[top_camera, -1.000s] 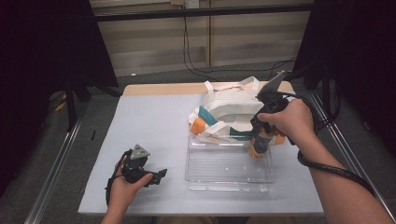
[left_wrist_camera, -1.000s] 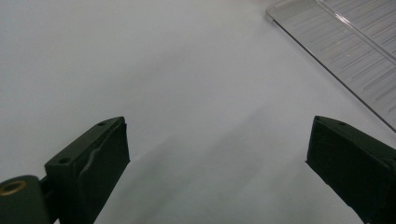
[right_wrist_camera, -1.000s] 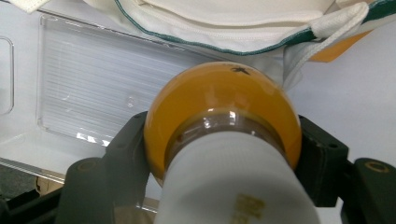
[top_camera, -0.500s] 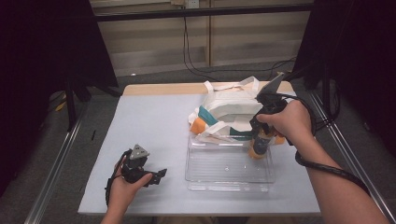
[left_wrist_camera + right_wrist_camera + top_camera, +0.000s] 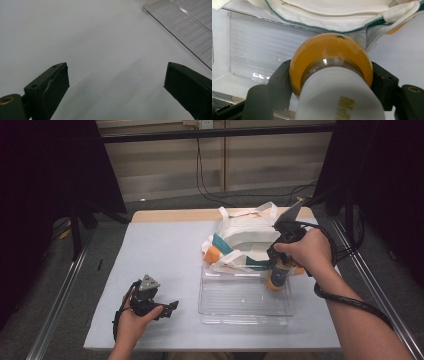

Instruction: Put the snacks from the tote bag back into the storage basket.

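Bottle (image 5: 332, 75) lower over tray (image 5: 245, 315), white label in right gripper (image 5: 332, 82) view.

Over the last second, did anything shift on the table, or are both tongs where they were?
Almost nothing moved. The right tongs stay shut on the orange bottle, held at the far right corner of the clear tray, perhaps a touch lower. The left tongs remain open, resting on the white table. The cloth bag is unchanged.
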A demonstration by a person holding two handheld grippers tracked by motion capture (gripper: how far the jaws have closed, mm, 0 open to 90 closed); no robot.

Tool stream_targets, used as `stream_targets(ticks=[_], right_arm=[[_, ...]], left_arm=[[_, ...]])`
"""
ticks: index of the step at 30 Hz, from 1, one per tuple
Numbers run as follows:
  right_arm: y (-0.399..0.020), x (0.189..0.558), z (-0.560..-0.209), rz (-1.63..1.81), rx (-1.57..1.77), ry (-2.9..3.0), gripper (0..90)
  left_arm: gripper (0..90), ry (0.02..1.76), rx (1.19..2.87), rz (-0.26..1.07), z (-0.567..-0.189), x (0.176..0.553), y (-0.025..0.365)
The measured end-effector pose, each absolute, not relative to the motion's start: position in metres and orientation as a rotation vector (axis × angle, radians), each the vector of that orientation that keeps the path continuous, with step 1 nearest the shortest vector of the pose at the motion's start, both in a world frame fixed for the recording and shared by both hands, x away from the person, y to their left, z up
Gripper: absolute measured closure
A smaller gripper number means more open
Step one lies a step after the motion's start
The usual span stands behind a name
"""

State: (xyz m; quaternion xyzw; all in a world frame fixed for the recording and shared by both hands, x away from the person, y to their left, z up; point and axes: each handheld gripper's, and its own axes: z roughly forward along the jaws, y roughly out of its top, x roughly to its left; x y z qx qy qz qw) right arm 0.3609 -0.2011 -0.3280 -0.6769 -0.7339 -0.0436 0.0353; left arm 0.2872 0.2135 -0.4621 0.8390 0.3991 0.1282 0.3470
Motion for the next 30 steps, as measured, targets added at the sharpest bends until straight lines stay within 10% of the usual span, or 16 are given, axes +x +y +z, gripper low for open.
stream_targets(ticks=[30], right_arm=[[-0.203,0.359,-0.34,-0.114,-2.09,-2.231,30.5]], left_arm=[[5.4,1.037,2.178,0.329,-0.463,0.287,0.212]])
